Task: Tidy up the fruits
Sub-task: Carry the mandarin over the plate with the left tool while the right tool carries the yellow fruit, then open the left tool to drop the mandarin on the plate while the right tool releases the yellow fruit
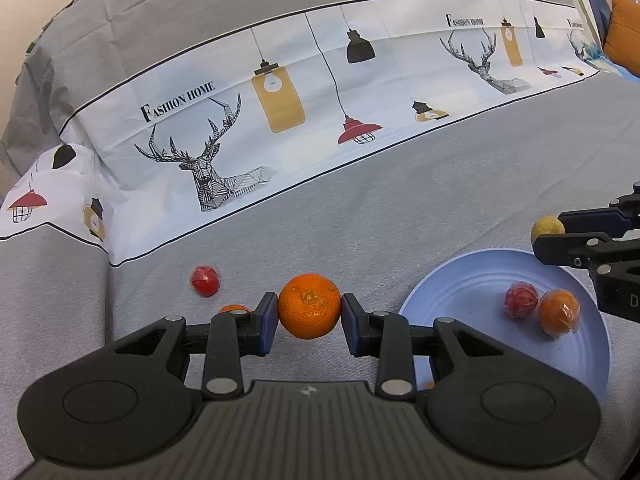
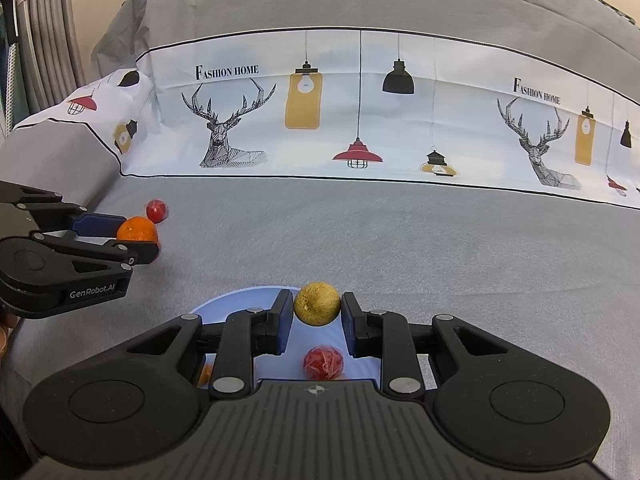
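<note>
My left gripper [image 1: 309,312] is shut on a large orange [image 1: 309,306], held above the grey cloth; the pair also shows in the right wrist view [image 2: 138,229]. My right gripper [image 2: 316,314] is shut on a yellow-brown fruit [image 2: 317,303] above the far rim of the pale blue plate [image 2: 224,300]. The plate [image 1: 460,280] holds a wrapped red fruit [image 1: 521,300] and a wrapped orange fruit [image 1: 559,312]. A red fruit [image 1: 205,280] and a small orange fruit [image 1: 234,309] lie on the cloth to the left.
The surface is a grey cloth [image 1: 400,208] with a white printed band of deer and lamps [image 1: 280,92] behind it. An orange cushion [image 1: 624,32] sits at the far right. Curtains [image 2: 44,32] hang at the left.
</note>
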